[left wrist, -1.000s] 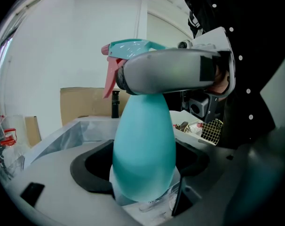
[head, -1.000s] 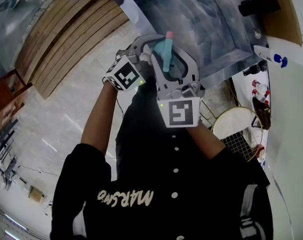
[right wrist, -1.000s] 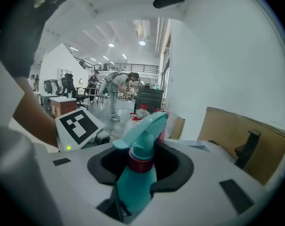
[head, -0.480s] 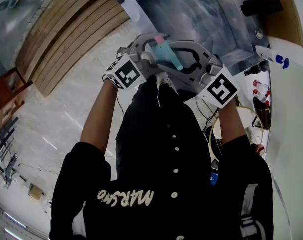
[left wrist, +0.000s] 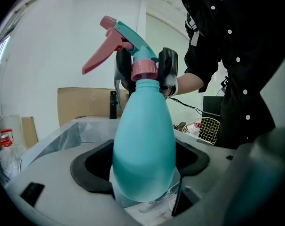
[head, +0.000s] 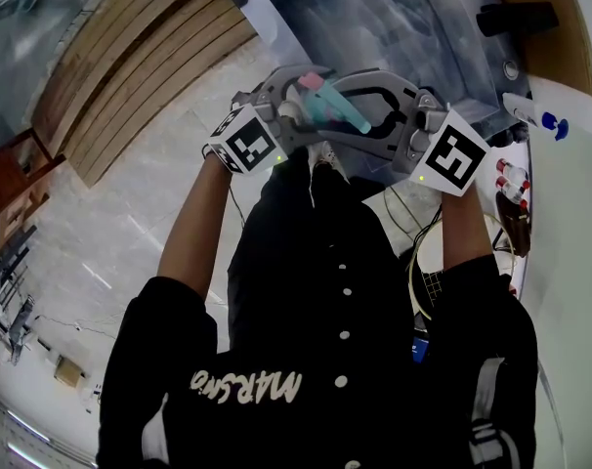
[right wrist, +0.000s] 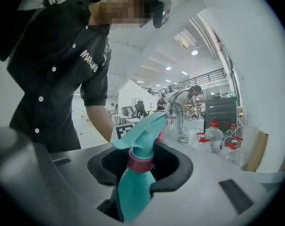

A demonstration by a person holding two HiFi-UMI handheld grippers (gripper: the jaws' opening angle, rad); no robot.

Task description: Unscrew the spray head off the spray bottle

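- Left gripper view: the left claw (left wrist: 142, 166) is clamped on the fat lower end of the teal spray bottle (left wrist: 143, 135), which stands up away from it. The plastic is opaque, so I cannot tell what it holds.
- At the bottle's neck the right claw (left wrist: 146, 72) pinches the pink collar (left wrist: 144, 70) of the spray head (left wrist: 128, 34), one pad on each side. The pink trigger (left wrist: 98, 60) juts out to the left.
- Behind stand a tub (left wrist: 62, 133) lined with clear film and a cardboard box (left wrist: 81, 102). A wire basket (left wrist: 208, 130) sits off to the right.
- Right gripper view: its jaws are partly closed, gripping the collar, with the teal head fanning out above. Clear bottles with red caps (right wrist: 213, 138) cluster in the background.
- Head view: the bottle is held in the air before the person's chest, between both claws. Only the head's teal top shows from above. A white sprayer (head: 535, 113) lies on the counter (head: 570, 213).
- Against a second ago: the right claw's marker cube has swung from near the torso out to the right. The head's top, which pointed straight up the picture, now slants with its pink tip up-left. The left claw's cube has stayed put.
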